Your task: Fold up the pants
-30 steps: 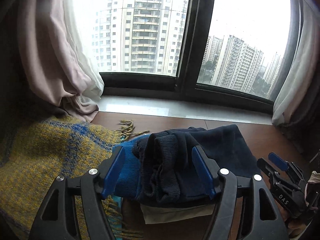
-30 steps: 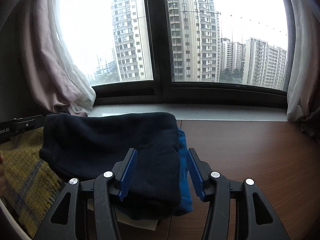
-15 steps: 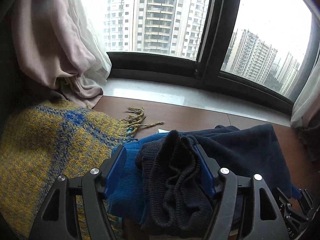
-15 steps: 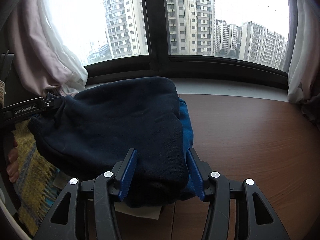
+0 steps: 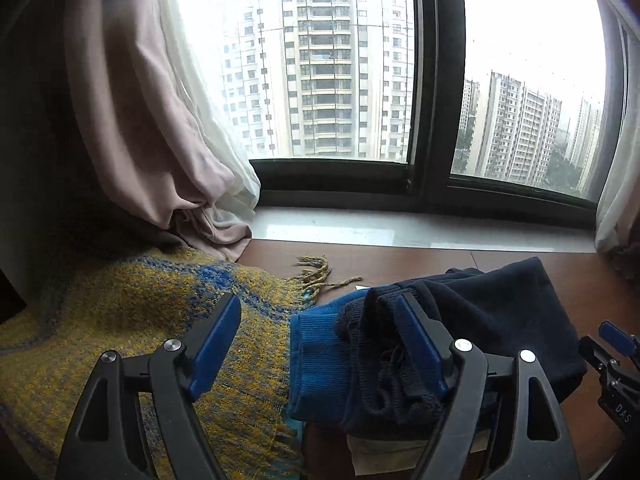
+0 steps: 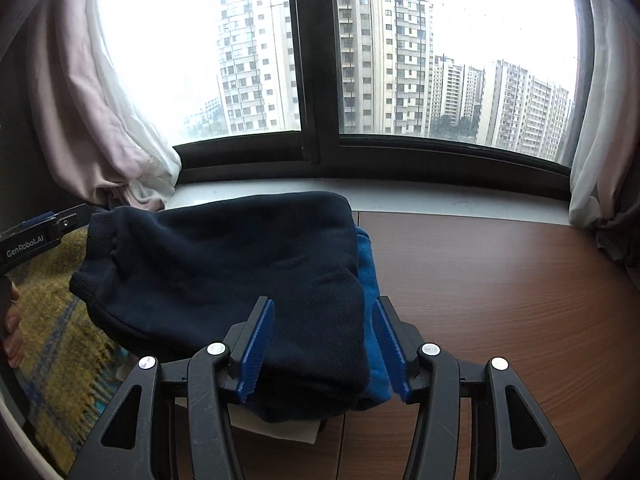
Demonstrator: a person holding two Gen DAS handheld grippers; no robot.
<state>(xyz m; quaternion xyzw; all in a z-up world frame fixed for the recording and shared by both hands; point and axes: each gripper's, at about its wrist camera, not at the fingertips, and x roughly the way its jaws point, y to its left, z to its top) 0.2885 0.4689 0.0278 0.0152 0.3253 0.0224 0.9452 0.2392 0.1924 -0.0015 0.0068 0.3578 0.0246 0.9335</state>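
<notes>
Two tongs flank one folded bundle. Left tongs (image 5: 316, 344): released, jaws spread wide; half a second ago they straddled the ribbed cuff end of the navy pants (image 6: 224, 280) closely, and now the left jaw stands out over the yellow blanket (image 5: 120, 312) while the right jaw lies against the cuff. Right tongs (image 6: 324, 348): jaws apart on either side of the near right corner of the bundle, no cloth visibly pinched; whether they press it cannot be told, so they read as released. The pants, lifted and bulging a half-second ago, now lie lower and flatter on a blue garment (image 5: 320, 356), itself on a pale sheet (image 6: 276, 428) on the brown table (image 6: 500, 280), near its left edge where the blanket begins, and short of the window sill (image 5: 400, 234).

Judgement: the folded pants have been set down and let go, so the fold looks essentially done; only withdrawal or a last smoothing seems left.

Orientation: the bundle's long axis runs roughly left to right along the sill. The ribbed cuffs point left toward the blanket and the left tongs; the folded, rounded end points right, toward the open table.
</notes>
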